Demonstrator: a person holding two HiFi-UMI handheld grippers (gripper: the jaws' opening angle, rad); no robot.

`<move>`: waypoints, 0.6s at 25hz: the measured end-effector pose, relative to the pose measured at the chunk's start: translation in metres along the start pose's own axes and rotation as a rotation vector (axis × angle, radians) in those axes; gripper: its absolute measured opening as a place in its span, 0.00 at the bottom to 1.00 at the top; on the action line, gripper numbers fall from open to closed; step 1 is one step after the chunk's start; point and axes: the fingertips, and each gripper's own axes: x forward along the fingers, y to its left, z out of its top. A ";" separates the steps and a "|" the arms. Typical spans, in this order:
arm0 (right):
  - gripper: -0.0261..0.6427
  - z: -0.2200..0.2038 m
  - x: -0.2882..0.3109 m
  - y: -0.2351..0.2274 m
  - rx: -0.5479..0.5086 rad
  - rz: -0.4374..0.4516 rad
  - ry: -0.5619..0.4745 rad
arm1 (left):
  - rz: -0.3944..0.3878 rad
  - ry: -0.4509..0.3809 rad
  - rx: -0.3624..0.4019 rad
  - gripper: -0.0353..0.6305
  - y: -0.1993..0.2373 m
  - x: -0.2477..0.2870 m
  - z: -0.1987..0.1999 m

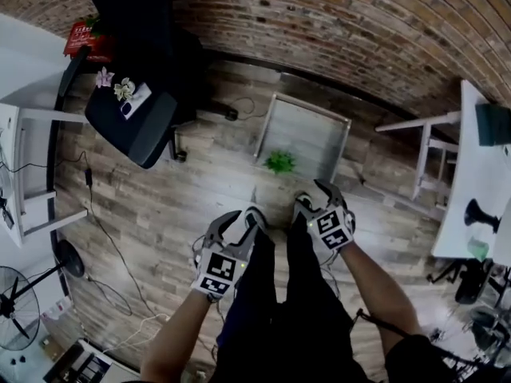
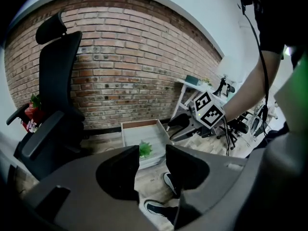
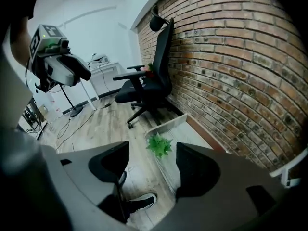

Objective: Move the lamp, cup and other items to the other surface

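A small green plant (image 1: 279, 162) stands on a low grey tabletop (image 1: 307, 130) on the floor by the brick wall. My left gripper (image 1: 242, 218) and right gripper (image 1: 315, 194) hang side by side above my legs, short of that tabletop, both pointing at it. Each is open with nothing between its fingers. The plant (image 2: 145, 149) shows through the left gripper's (image 2: 152, 150) gap, and the plant (image 3: 159, 145) also sits between the right gripper's (image 3: 153, 150) fingers, far beyond them. A black lamp (image 1: 479, 214) and a green cup (image 1: 477, 248) stand on a white table (image 1: 463, 174) at the right.
A black office chair (image 1: 136, 126) with small flowers on its seat stands at the left. A white desk (image 1: 12, 166), floor cables and a fan (image 1: 20, 294) fill the left side. My shoes (image 3: 137, 203) are on the wooden floor below the grippers.
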 end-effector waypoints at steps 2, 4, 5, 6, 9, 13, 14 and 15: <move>0.50 -0.010 0.019 -0.011 -0.015 0.022 0.004 | 0.006 0.012 -0.020 0.30 0.003 0.017 -0.006; 0.51 -0.018 0.040 -0.021 -0.039 0.044 0.004 | 0.013 0.019 -0.053 0.30 0.009 0.032 -0.014; 0.52 -0.022 0.052 -0.025 -0.055 0.055 0.002 | 0.017 0.023 -0.069 0.30 0.012 0.039 -0.020; 0.52 -0.027 0.064 -0.028 -0.073 0.066 0.001 | 0.020 0.029 -0.082 0.30 0.015 0.046 -0.025; 0.54 -0.044 0.096 -0.034 -0.137 0.102 0.014 | 0.020 0.047 -0.100 0.30 0.021 0.065 -0.039; 0.56 -0.063 0.132 -0.030 -0.223 0.158 0.038 | 0.013 0.070 -0.118 0.30 0.024 0.083 -0.056; 0.56 -0.066 0.142 -0.029 -0.230 0.170 0.040 | 0.013 0.076 -0.122 0.30 0.026 0.086 -0.060; 0.57 -0.069 0.152 -0.028 -0.230 0.181 0.043 | 0.013 0.081 -0.126 0.30 0.029 0.089 -0.065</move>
